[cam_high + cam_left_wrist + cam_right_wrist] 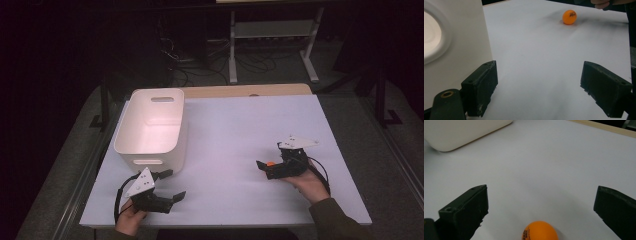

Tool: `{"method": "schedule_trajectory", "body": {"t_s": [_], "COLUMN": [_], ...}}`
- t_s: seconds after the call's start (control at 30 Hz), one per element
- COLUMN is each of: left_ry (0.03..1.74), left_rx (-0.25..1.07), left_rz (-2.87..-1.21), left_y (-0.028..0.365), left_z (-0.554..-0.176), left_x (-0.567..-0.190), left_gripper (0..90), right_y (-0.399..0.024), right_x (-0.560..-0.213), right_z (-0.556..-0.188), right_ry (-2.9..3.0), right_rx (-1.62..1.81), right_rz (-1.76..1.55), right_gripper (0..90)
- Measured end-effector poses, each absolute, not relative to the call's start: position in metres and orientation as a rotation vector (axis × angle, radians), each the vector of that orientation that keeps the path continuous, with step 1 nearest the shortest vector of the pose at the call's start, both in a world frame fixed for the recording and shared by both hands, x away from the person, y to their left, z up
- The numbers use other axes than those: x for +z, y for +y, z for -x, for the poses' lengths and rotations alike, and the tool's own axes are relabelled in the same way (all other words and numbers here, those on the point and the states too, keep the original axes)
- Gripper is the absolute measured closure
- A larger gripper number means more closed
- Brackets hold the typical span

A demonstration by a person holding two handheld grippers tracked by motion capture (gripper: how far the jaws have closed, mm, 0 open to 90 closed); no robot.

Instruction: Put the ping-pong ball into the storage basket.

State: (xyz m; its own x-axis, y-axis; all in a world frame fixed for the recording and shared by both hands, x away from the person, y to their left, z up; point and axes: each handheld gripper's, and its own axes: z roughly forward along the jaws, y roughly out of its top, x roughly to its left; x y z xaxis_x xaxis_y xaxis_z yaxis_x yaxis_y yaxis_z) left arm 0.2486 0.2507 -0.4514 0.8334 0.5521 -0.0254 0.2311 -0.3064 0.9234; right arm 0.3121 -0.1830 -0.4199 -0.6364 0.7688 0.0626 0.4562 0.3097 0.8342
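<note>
ball: small, orange, round, dark print on its side | state: free, nothing clamped on it | pose: resting on the white tabletop | place: right half, near the front, well apart from the white bin

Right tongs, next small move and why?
Probably close the right tongs on the orange ball: the ball lies on the white table between the wide-open jaws, low in the right gripper view, with nothing touching it yet. The white bin stands to the left.
</note>
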Motion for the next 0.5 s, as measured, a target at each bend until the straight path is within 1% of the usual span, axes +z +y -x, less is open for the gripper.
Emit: {"method": "schedule_trajectory", "body": {"t_s": [0.5], "left_ry": [0.583], "left_rx": [0.361], "left_rz": [-1.894], "left_y": [0.2506], "left_z": [-0.2483], "left_x": [-0.4514], "left_gripper": [14.1], "right_y": [-0.1849], "right_x": [-0.424], "right_z": [-0.315], "right_ry": [2.246], "right_rx": [1.236], "right_rz": [-1.101], "right_gripper": [0.0]}}
